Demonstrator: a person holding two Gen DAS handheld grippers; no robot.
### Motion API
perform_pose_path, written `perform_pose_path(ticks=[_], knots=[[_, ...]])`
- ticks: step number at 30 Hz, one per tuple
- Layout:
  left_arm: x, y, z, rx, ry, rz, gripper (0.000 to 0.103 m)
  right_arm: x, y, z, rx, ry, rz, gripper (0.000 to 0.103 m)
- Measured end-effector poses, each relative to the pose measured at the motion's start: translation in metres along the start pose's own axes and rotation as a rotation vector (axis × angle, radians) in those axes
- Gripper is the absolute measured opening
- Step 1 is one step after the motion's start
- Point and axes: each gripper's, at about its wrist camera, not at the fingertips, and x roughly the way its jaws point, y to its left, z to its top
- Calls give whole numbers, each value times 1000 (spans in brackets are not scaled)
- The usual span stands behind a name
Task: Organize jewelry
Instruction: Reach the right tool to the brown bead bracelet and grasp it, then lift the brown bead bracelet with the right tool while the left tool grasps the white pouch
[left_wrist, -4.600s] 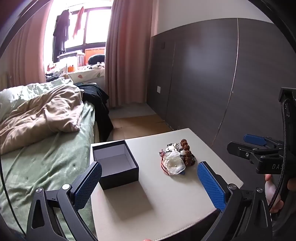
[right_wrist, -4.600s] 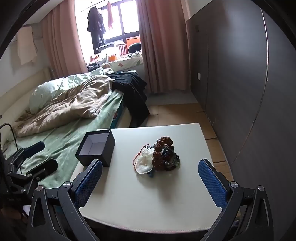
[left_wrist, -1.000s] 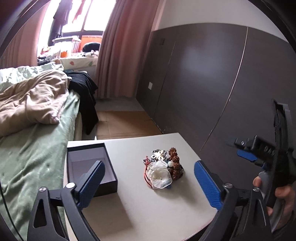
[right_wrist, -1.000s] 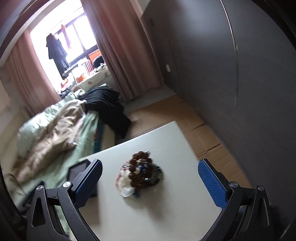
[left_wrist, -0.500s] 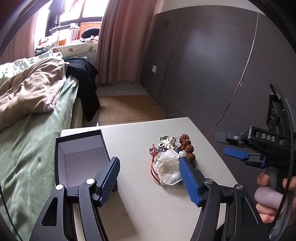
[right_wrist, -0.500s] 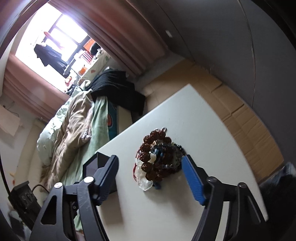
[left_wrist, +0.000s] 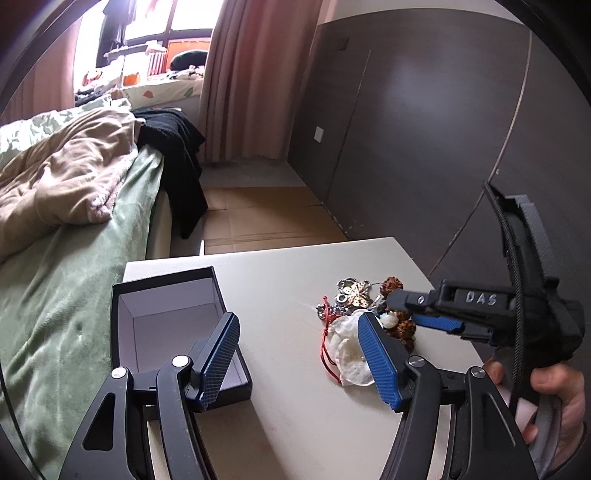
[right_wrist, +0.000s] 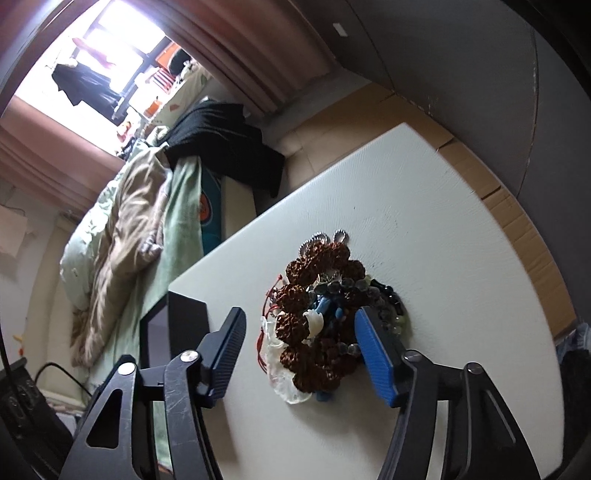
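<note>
Both grippers have narrowed their jaws vs. the first frames and come in closer to the jewelry pile (right_wrist: 317, 314), w/ the right one tilting down over it.

Pile sits mid-table, a heap: brown knobby bead bracelet (right_wrist: 314, 269) coiled on top, white petal-like piece (left_wrist: 347, 350) w/ red cord (left_wrist: 327, 347) on the box side, silver butterfly-ish charm (left_wrist: 352, 291) at the far edge, dark and green beads (right_wrist: 388, 295) on the wall side, small blue bits in the middle.

Right gripper (right_wrist: 299, 350) hangs over the pile, blue fingers (right_wrist: 375, 356) partly apart, straddling the heap; nothing pinched yet. Can't tell if the pads touch the beads. In the left wrist view its tip shows over the pile's wall side, person's hand (left_wrist: 554, 391) on the handle.

Left gripper (left_wrist: 299, 358) is partly open too, empty, one finger in front of the box, the other in front of the white piece.

Black box (left_wrist: 173, 325), lid off, pale inside, nothing in it, stands at the table's bed-side edge, apart from the pile.

White table (left_wrist: 295, 417) is next to a bed w/ green sheet (left_wrist: 66, 295), tan blanket (left_wrist: 62, 177), black clothes (left_wrist: 177, 147). Dark wall panels (left_wrist: 424, 129), pink curtain (left_wrist: 251, 74), bright window (left_wrist: 159, 22) behind; cardboard (left_wrist: 266, 218) on the floor.
</note>
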Motion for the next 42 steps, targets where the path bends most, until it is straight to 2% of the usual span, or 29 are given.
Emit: perform_pose_path(ticks=[2, 4, 8, 11, 28, 34, 39, 40, 41, 42], knots=[[3, 2, 2, -9, 3, -2, 68, 8, -1, 2, 5, 25, -10, 44], [7, 3, 3, -12, 8, -3, 68, 13, -5, 2, 20, 48, 16, 20], [14, 0, 2, -18, 22, -21, 68, 4, -14, 5, 64, 26, 35, 20], [24, -7, 0, -21, 43, -54, 68, -8, -23, 9, 117, 8, 93, 20], [51, -58, -22, 118, 121, -126, 68, -64, -22, 2, 162, -83, 247, 20], [69, -72, -35, 164, 175, -112, 68, -64, -30, 2, 184, -79, 228, 20], [83, -74, -43, 191, 200, -66, 68, -66, -33, 2, 183, -82, 216, 20], [85, -74, -44, 194, 204, -66, 66, -66, -32, 2, 183, -81, 214, 20], [86, -74, -45, 196, 208, -65, 54, -66, -32, 2, 183, -82, 209, 20], [90, -74, -46, 200, 225, -59, 37, -69, -35, 1, 182, -83, 208, 20]])
